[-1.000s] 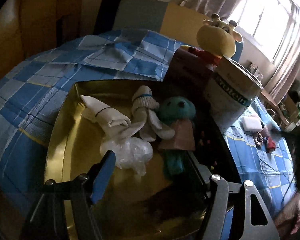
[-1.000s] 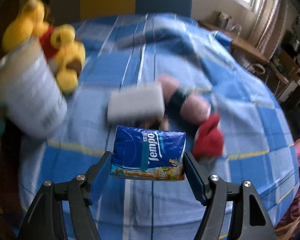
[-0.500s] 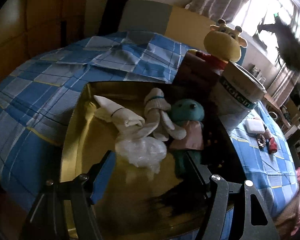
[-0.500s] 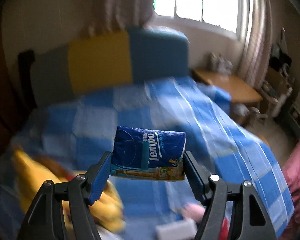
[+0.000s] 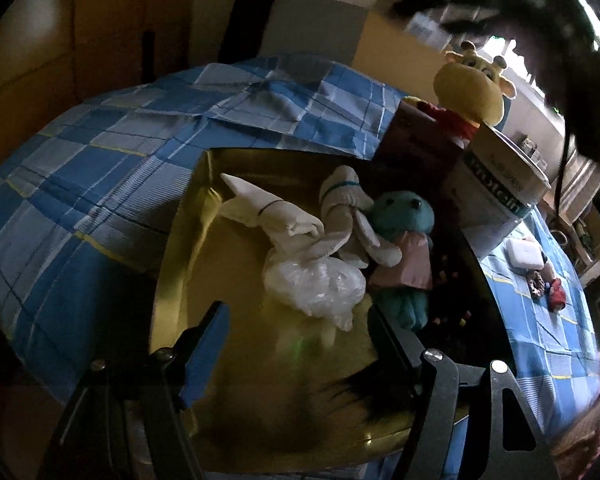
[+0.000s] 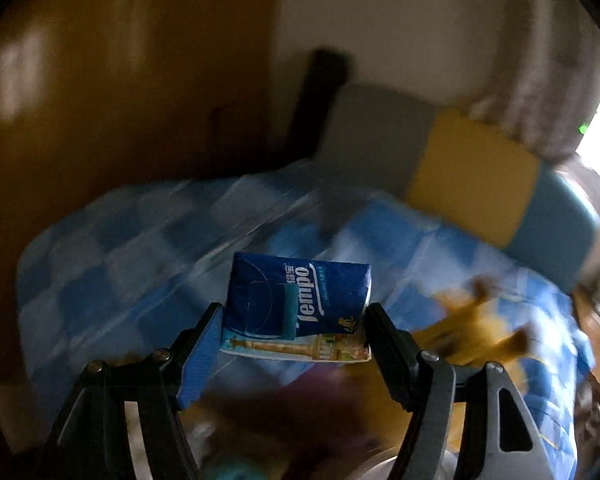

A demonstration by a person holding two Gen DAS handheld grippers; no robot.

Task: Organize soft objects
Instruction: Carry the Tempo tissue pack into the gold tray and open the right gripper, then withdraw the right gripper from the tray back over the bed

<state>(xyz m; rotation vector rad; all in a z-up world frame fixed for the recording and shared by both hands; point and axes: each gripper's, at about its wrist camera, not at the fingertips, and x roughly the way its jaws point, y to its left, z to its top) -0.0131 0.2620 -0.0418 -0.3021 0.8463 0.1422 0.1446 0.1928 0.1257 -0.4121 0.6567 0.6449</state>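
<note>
The right gripper [image 6: 294,340] pinches a dark blue plastic-wrapped tissue pack [image 6: 298,304] by its two short ends, carried in the air above the blue checked bedspread [image 6: 100,280]. The left gripper [image 5: 300,344] is spread and holds nothing, poised over the near end of the gold-lined open box [image 5: 236,280].

Handling judgement: the pack looks light and compressible with a slick film wrapper, so it may slip under a loose hold. Grip across the short ends, as here.

Appearance: rectangular, white lettering, resealable flap, pictured strip along the lower edge.

Inside the box lie white rolled socks [image 5: 276,220], a crumpled clear plastic bag [image 5: 314,282] and a teal plush toy [image 5: 404,248].
</note>
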